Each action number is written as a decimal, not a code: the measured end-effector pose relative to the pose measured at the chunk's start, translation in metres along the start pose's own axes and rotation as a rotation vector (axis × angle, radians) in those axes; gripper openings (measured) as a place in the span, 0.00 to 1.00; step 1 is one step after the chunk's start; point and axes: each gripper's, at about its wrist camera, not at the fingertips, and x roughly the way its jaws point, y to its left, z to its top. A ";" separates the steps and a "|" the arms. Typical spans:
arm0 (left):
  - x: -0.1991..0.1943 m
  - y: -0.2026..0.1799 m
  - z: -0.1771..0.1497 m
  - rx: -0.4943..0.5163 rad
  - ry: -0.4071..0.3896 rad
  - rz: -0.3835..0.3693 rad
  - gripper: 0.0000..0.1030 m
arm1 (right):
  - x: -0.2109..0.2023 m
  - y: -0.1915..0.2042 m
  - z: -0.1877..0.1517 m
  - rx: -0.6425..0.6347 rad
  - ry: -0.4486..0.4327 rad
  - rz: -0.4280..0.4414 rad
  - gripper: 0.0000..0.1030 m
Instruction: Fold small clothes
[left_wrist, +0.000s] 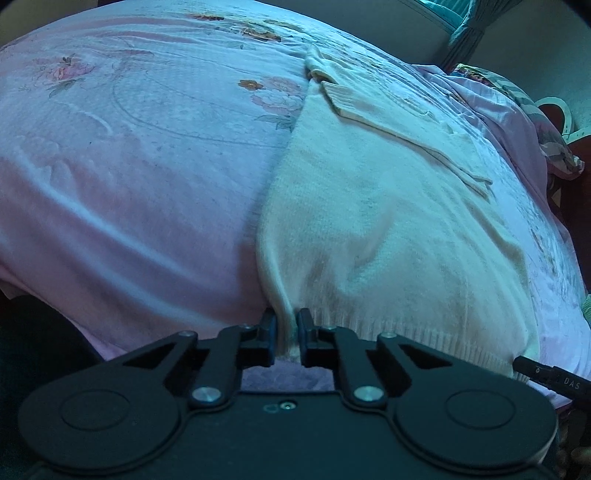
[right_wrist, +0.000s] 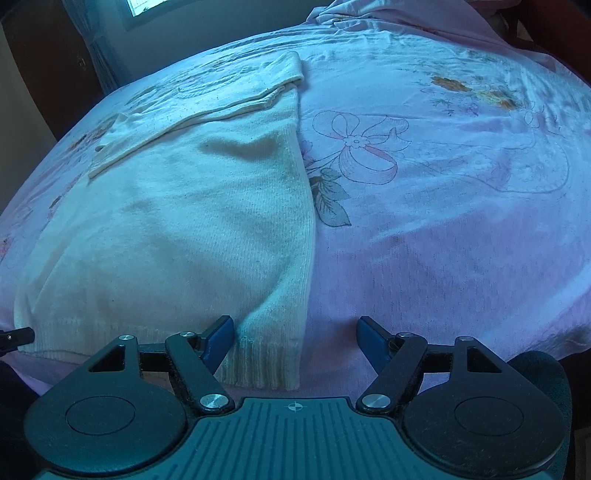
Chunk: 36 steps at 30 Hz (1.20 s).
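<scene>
The left claw pinches the hem corner of a cream sweater at the bed's near edge. The right claw gapes wide around the other hem corner, holding nothing.

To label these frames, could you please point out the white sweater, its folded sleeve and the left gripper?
white sweater (right_wrist: 192, 229): right wrist view, middle of its body.
folded sleeve (left_wrist: 399, 125): left wrist view, mid-length, lying across the sweater.
left gripper (left_wrist: 287, 332): left wrist view, between fingertips, pinching the hem corner.

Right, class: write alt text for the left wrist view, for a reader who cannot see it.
The left gripper is shut on the near hem corner of a cream knitted sweater, which lies half-folded on a pink floral bedsheet. One sleeve is folded across its upper part.
</scene>
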 end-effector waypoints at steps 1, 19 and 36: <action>-0.001 0.000 0.000 -0.004 0.001 -0.012 0.04 | 0.000 -0.001 0.001 0.005 0.004 0.010 0.44; 0.007 -0.055 0.096 0.057 -0.140 -0.183 0.02 | 0.001 0.011 0.099 0.093 -0.131 0.234 0.05; 0.055 -0.052 0.157 0.190 -0.099 -0.031 0.19 | 0.053 -0.009 0.172 0.102 -0.186 0.100 0.81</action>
